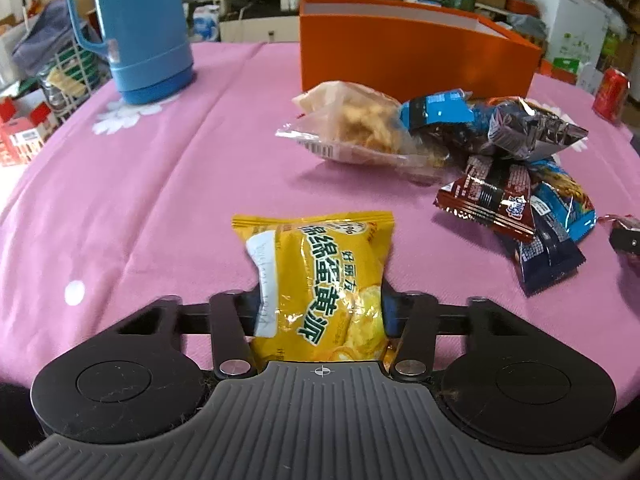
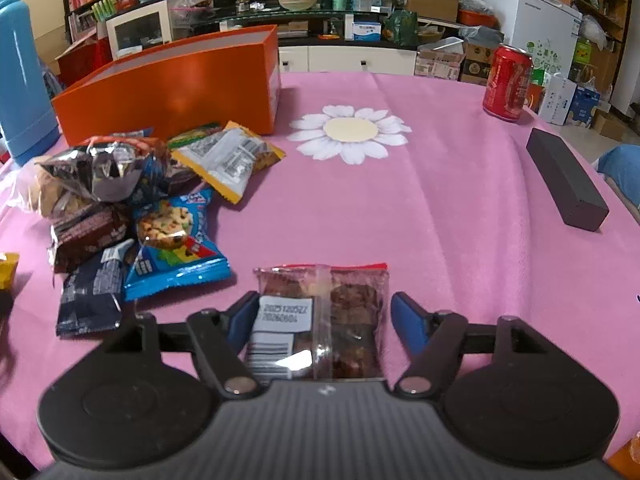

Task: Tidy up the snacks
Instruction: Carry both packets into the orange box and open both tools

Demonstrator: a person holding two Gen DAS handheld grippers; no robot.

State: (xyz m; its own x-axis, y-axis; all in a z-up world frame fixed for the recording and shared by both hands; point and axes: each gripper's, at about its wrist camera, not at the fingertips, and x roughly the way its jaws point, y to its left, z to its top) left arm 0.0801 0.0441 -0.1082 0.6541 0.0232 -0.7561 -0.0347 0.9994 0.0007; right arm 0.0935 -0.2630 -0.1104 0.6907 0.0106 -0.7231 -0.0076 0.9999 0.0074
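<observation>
A yellow snack packet (image 1: 320, 248) lies on the pink tablecloth (image 1: 160, 200), and my left gripper (image 1: 320, 292) is shut on its near half, pinching its sides inward. In the right wrist view a clear packet of brown snacks with a white label (image 2: 344, 320) sits between the blue pads of my right gripper (image 2: 325, 298), which is shut on it. A pile of several more packets (image 2: 120, 200) lies to the left of the right gripper and to the right of the left one (image 1: 500, 160). Behind the pile stands an open orange box (image 1: 400, 56) (image 2: 172, 88).
A tall blue thermos (image 1: 140, 28) stands at the back left of the table. A red can (image 2: 507, 84) and a long black block (image 2: 566, 180) stand near the right edge. A white daisy print (image 2: 350, 130) marks the cloth beside the box. Cluttered shelves and boxes surround the table.
</observation>
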